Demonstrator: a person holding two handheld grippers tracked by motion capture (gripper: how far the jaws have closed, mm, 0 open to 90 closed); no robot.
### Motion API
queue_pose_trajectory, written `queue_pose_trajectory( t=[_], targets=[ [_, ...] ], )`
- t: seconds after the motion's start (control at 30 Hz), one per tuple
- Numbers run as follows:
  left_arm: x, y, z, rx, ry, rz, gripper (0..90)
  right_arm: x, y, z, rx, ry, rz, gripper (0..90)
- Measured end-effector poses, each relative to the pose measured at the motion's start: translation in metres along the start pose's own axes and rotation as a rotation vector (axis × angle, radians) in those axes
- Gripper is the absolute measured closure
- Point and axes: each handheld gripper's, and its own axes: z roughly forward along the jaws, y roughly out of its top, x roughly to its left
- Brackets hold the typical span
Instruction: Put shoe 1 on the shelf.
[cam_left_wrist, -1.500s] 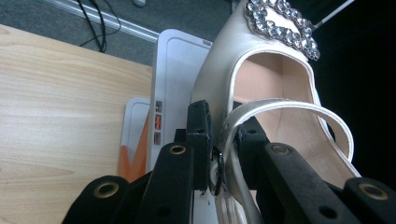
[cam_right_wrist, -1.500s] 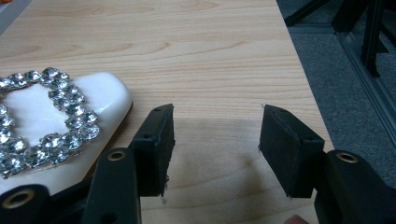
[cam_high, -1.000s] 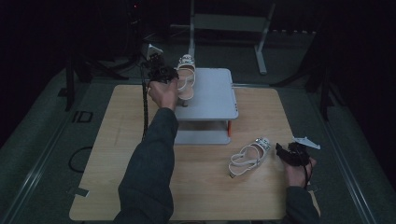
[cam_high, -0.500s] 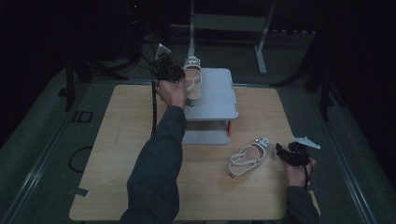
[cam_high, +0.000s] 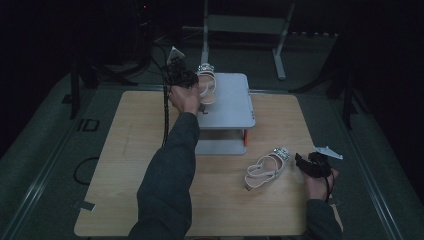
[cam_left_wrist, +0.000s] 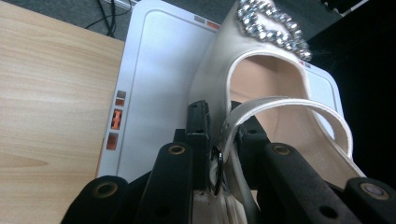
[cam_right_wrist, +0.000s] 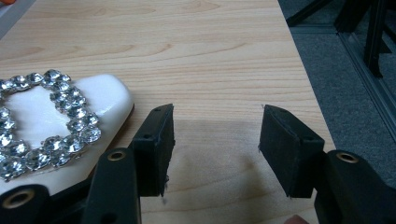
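A white sandal with a rhinestone toe lies on the grey two-tier stand at the table's far side. My left gripper is shut on its heel strap; the jaws pinch the strap by the buckle ring. A second matching sandal lies on the wooden table near the right front, and its jewelled toe lies just left of my right gripper's jaws. My right gripper rests just right of that sandal, open, with bare table between its fingers.
The wooden table has free room on its left half and front. A metal frame stands behind the table on the dark floor. Cables trail from the left gripper along the arm.
My left gripper has carried the first sandal rightward, farther onto the stand's top. The right gripper and second sandal have stayed still.
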Motion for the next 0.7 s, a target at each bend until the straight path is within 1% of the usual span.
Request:
queue_pose_trajectory(
  t=[0.03,0.07,0.13,0.17,0.23,0.27,0.3,0.33,0.37,0.4,0.43,0.47,0.5,0.53,0.57,0.6,0.67,0.7],
  targets=[
    [0.002,-0.001,0.002,0.004,-0.006,-0.010,79.7,0.000,0.000,0.000,0.000,0.000,0.000,44.9],
    [0.003,-0.001,0.002,-0.007,-0.014,-0.013,79.6,0.000,0.000,0.000,0.000,0.000,0.001,44.8],
    [0.005,-0.001,0.002,-0.003,-0.027,-0.007,79.1,0.000,0.000,0.000,0.001,0.000,0.000,44.9],
    [0.005,-0.001,0.002,0.000,-0.041,-0.004,77.8,0.000,0.000,0.001,0.001,0.000,-0.001,44.8],
    [0.007,-0.001,0.001,-0.008,-0.079,-0.005,68.4,0.000,0.000,0.001,0.003,0.001,-0.002,44.8],
    [0.008,-0.002,0.001,-0.012,-0.095,-0.004,61.1,0.001,0.000,0.001,0.001,0.001,-0.005,44.8],
    [0.008,-0.002,0.001,-0.010,-0.107,-0.001,61.1,0.001,0.000,0.001,0.001,0.001,-0.005,44.8],
    [0.008,-0.003,0.001,-0.025,-0.119,0.006,57.4,0.000,0.000,0.001,0.000,0.001,-0.005,44.8],
    [0.008,-0.003,0.001,-0.025,-0.119,0.006,55.2,0.000,0.000,0.001,0.001,0.001,-0.004,44.8],
    [0.009,-0.004,0.000,-0.038,-0.131,0.006,55.2,0.000,0.000,0.001,0.001,0.001,-0.004,44.8],
    [0.010,-0.005,0.000,-0.044,-0.143,0.011,51.2,0.000,0.000,0.001,0.004,0.001,-0.004,44.8],
    [0.010,-0.005,0.000,-0.045,-0.139,0.016,48.1,0.001,0.000,0.001,0.005,0.001,-0.005,44.8],
    [0.010,-0.005,0.000,-0.047,-0.138,0.020,48.1,0.001,0.000,0.001,0.005,0.001,-0.005,44.8],
    [0.010,-0.005,-0.001,-0.049,-0.147,0.025,44.3,0.001,0.000,0.001,0.005,0.000,-0.005,44.8],
    [0.009,-0.006,-0.003,-0.067,-0.158,0.046,43.0,0.001,0.000,0.001,0.004,0.000,-0.006,44.8],
    [0.009,-0.006,-0.003,-0.067,-0.158,0.046,42.9,0.001,0.000,0.001,0.004,0.000,-0.006,44.8],
    [0.005,-0.008,-0.006,-0.094,-0.157,0.082,41.8,0.001,0.000,0.001,0.005,-0.001,-0.007,44.7],
    [0.004,-0.009,-0.009,-0.107,-0.167,0.093,41.8,0.001,0.000,0.001,0.005,-0.001,-0.007,44.7]
  ],
)
